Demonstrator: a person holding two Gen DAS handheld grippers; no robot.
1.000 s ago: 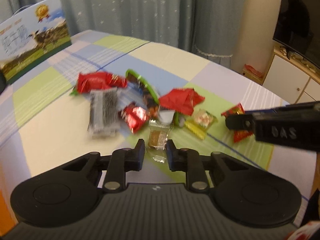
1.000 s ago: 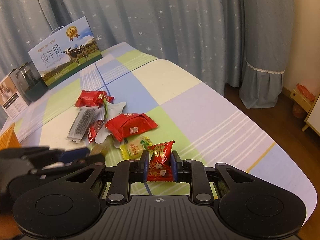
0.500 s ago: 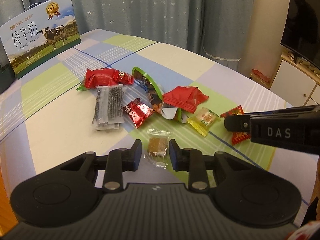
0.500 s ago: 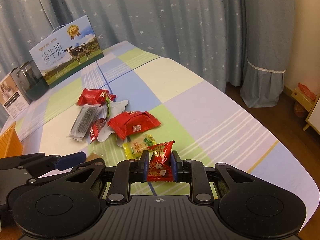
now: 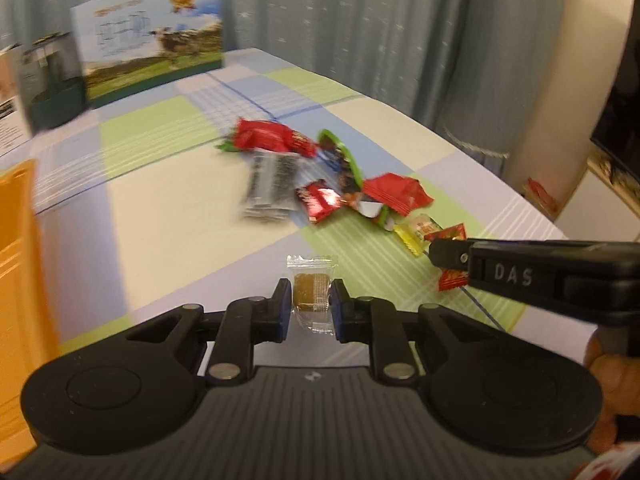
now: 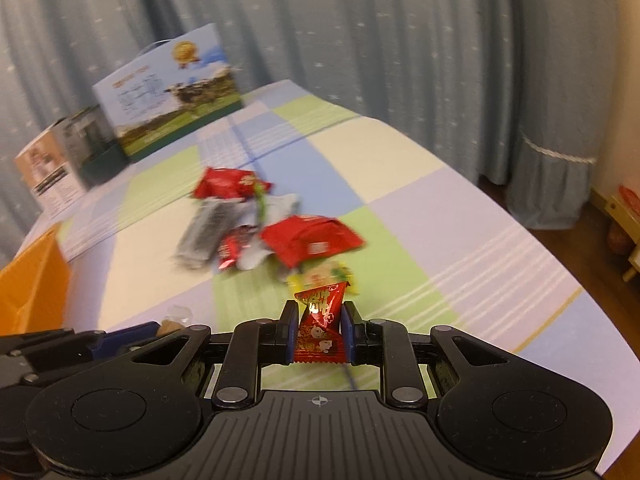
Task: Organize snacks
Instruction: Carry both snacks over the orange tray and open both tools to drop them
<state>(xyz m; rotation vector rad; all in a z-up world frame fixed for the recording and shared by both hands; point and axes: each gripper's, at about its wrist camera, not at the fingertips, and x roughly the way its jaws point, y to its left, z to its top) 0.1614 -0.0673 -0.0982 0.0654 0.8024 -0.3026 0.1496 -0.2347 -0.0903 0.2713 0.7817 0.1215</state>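
Brown candy [image 5: 311,293] pinched in left claw [image 5: 308,300], red candy [image 6: 320,326] in right claw [image 6: 320,330]

snack pile [image 5: 320,184] mid-table [image 5: 168,232] | milk box [image 5: 152,36] behind | bin [image 5: 20,280] left

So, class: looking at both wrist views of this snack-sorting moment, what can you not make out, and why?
- Printing on the milk carton: motion blur, both views.
- Grey packet label: blurred, left view.
- Orange container: cut off by the left edge; contents unseen.
- Left gripper in the right view: only its side shows, its clear-wrapped brown candy mostly hidden.
- Right gripper in the left view: covers its red candy.
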